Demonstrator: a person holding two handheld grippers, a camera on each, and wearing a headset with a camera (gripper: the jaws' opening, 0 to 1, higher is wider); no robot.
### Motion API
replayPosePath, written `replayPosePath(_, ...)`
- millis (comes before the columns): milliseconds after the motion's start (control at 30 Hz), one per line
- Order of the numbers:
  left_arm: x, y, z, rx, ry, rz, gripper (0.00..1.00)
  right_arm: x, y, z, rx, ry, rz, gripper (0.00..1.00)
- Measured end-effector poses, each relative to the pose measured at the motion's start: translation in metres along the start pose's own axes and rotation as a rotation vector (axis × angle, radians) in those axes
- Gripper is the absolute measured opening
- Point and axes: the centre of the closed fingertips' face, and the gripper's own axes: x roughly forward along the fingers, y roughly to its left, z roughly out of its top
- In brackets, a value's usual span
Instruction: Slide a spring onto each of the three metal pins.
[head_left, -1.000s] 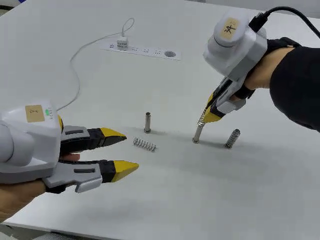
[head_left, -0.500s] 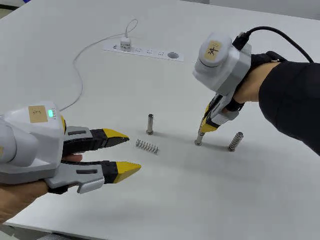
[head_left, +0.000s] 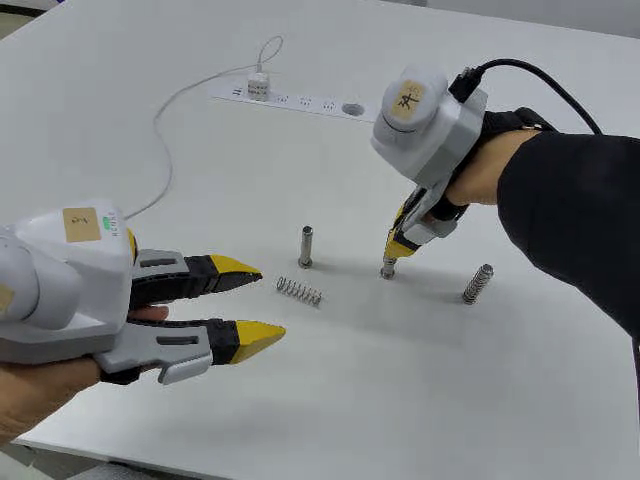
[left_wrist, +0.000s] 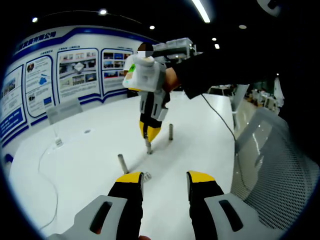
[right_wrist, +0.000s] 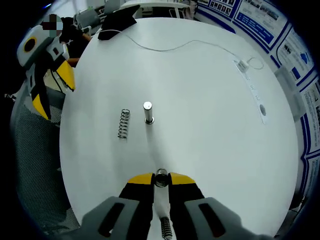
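Observation:
Three metal pins stand on the white table. The left pin is bare. My right gripper points down over the middle pin, shut on a spring whose coil ring sits between the yellow tips. The right pin wears a spring. A loose spring lies flat in front of the bare pin. My left gripper hovers open at the near left, nothing between its fingers, aimed at the pins.
A white power strip with a plugged-in cable lies at the back of the table. The table's near edge runs below the left gripper. A sleeve reaches in from the right.
My right gripper has come down with the spring, its tips now close to the middle pin's base. The left gripper stays open in the same place. The head camera shifted slightly.

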Motion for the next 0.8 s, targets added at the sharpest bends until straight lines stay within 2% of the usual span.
replayPosePath(500,-0.001,0.002,0.000,-0.005,0.000,0.008,0.36,0.016,0.000,-0.008,0.022,0.015,0.009,0.12)
replayPosePath(800,-0.002,0.002,0.001,-0.004,0.002,0.009,0.36,0.014,-0.001,-0.009,0.023,0.002,0.005,0.15)
